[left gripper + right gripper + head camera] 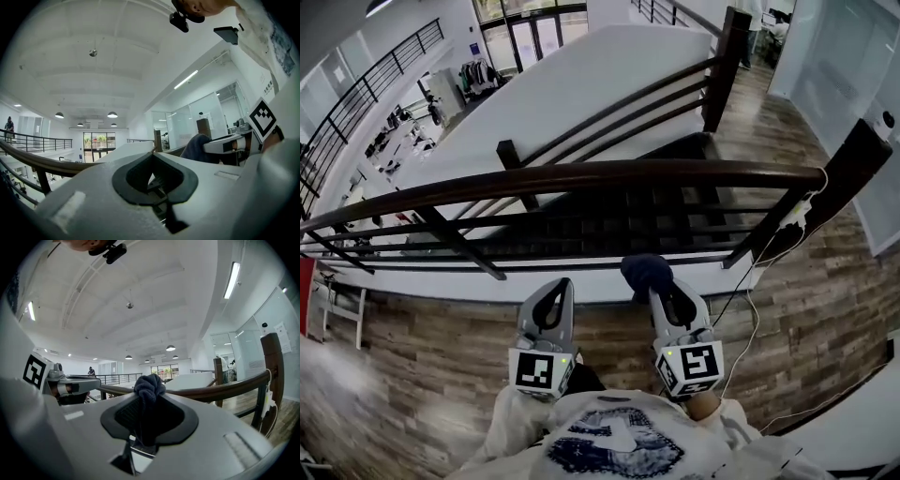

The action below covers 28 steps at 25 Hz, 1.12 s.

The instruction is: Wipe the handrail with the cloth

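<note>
A dark wooden handrail (581, 176) runs across the head view from left to right, above black rails. Both grippers are held low, short of it and apart from it. My right gripper (662, 292) is shut on a bunched dark blue cloth (643, 271), which sticks out past its tips. In the right gripper view the cloth (149, 385) fills the jaws, with the handrail (220, 387) beyond it. My left gripper (560, 285) is beside it on the left, shut with nothing in it. In the left gripper view its tips (152, 158) meet, and the handrail (42, 164) curves off to the left.
The rail ends at a dark post (855, 157) on the right, where a white cable (752, 281) hangs down to the wooden floor (422, 337). A stairwell with its own railing and post (727, 66) drops behind the handrail. The person's shirt (619, 441) fills the bottom edge.
</note>
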Motion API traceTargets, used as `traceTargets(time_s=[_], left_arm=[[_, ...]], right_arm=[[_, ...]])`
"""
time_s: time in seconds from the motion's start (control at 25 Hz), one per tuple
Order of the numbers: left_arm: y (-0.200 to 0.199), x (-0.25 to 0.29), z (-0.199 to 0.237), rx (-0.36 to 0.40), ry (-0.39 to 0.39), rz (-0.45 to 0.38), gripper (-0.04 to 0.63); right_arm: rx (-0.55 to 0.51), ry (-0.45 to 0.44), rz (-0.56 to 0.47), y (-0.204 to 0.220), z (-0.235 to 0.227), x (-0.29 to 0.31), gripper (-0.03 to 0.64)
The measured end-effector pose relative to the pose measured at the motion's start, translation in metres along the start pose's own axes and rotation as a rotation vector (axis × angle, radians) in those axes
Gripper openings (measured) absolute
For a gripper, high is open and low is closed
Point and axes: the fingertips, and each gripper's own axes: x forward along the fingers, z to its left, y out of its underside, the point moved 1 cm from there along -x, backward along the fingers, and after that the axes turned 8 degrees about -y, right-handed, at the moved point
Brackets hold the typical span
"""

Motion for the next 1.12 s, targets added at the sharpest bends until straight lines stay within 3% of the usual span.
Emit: traceTargets(time_s=[0.4,1.12], left_arm=[[0.009,-0.002,0.173,-0.016,-0.112,0.001,0.002],[0.048,0.007,0.361,-0.030,-0.330,0.047,0.002]], right_arm=[[-0.035,-0.094,0.017,-0.010,0.105,0.139,0.094],[-0.100,-0.380,0.032,-0.009,0.247,0.339,0.094]])
